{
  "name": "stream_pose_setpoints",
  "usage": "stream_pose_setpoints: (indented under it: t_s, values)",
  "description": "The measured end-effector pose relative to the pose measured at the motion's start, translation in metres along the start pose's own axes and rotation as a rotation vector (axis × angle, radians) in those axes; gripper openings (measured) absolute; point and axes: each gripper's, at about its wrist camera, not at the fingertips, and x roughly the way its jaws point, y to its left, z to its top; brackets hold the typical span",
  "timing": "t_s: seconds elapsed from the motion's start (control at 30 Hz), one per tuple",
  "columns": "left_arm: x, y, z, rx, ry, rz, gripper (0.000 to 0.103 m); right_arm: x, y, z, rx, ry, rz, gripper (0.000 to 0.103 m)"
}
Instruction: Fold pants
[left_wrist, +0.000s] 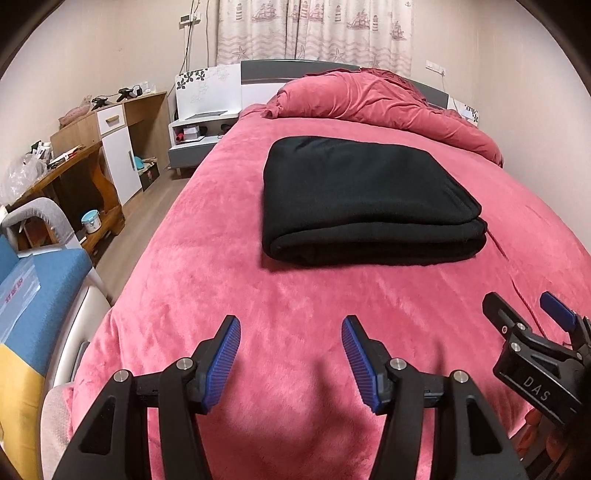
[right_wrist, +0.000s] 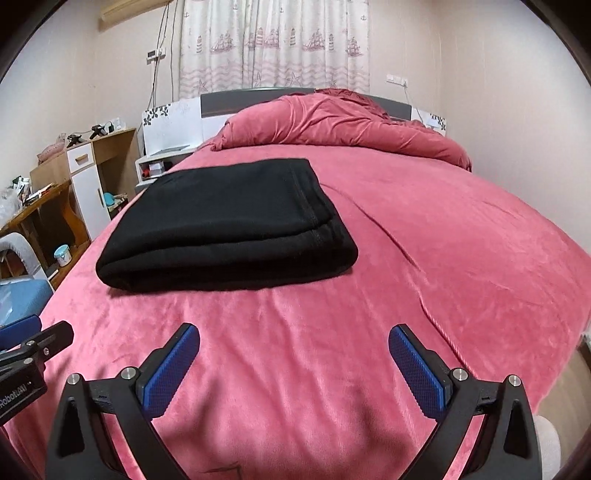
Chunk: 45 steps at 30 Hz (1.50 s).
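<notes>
Fingers (left_wrist: 229, 362) with ribbed blue pads on black frames, two per gripper, four in all. Left gripper (left_wrist: 291, 360) spread apart, empty, angled down over the bed (left_wrist: 207, 280); right gripper (right_wrist: 294, 373) wider still, empty, likewise tilted downward. Beneath both, plush pink bed cover, velvety, lightly creased. Farther on, one pair of black pants (left_wrist: 365, 199), soft fleecy fabric, folded into a thick rectangle, lying flat mid-bed. Beyond, one crumpled pink duvet (left_wrist: 373, 101) by the headboard.
</notes>
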Motion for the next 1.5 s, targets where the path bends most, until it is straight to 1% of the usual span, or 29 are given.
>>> stream_pose_setpoints:
  t_s: [0.17, 1.5]
  values:
    - [0.001, 0.003, -0.001, -0.016, 0.006, -0.005, 0.058, 0.001, -0.002, -0.001, 0.012, 0.003, 0.0, 0.103]
    - [0.005, 0.004, -0.003, -0.019, 0.019, -0.01, 0.058, 0.006, -0.011, -0.004, 0.026, 0.02, 0.003, 0.103]
